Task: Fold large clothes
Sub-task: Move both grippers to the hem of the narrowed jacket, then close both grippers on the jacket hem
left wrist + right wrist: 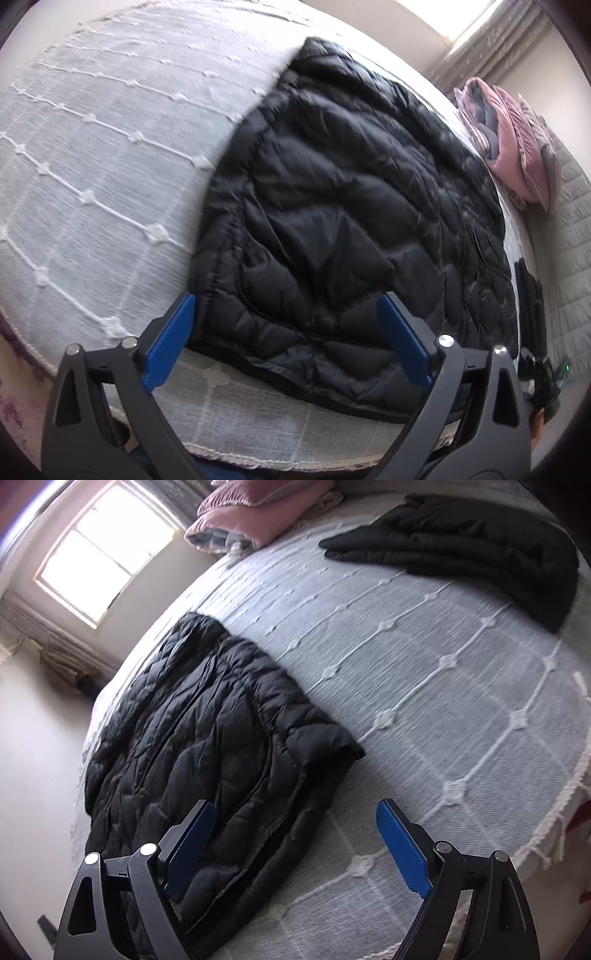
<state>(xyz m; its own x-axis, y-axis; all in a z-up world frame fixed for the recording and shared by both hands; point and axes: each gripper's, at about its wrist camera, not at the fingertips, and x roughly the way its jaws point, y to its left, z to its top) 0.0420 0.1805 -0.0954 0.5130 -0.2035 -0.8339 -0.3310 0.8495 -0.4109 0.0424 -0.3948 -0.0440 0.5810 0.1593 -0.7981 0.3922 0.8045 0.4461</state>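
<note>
A black quilted puffer jacket [343, 206] lies flat on the bed, folded lengthwise into a long strip; the right wrist view shows the same jacket [207, 746] stretching toward the window. My left gripper [286, 301] hovers open over the jacket's near hem, nothing between its blue pads. My right gripper [295, 808] is also open, above the jacket's near right corner, its left finger [192, 838] over the fabric and its right finger [400, 845] over the bedspread. Neither gripper touches the jacket.
The bed is covered by a white bedspread [424, 672] with a tufted grid. A folded black garment [476, 542] lies at its far side. Pink bedding [513, 147] is stacked by the padded headboard [569, 229]. A window [99, 550] is behind the bed.
</note>
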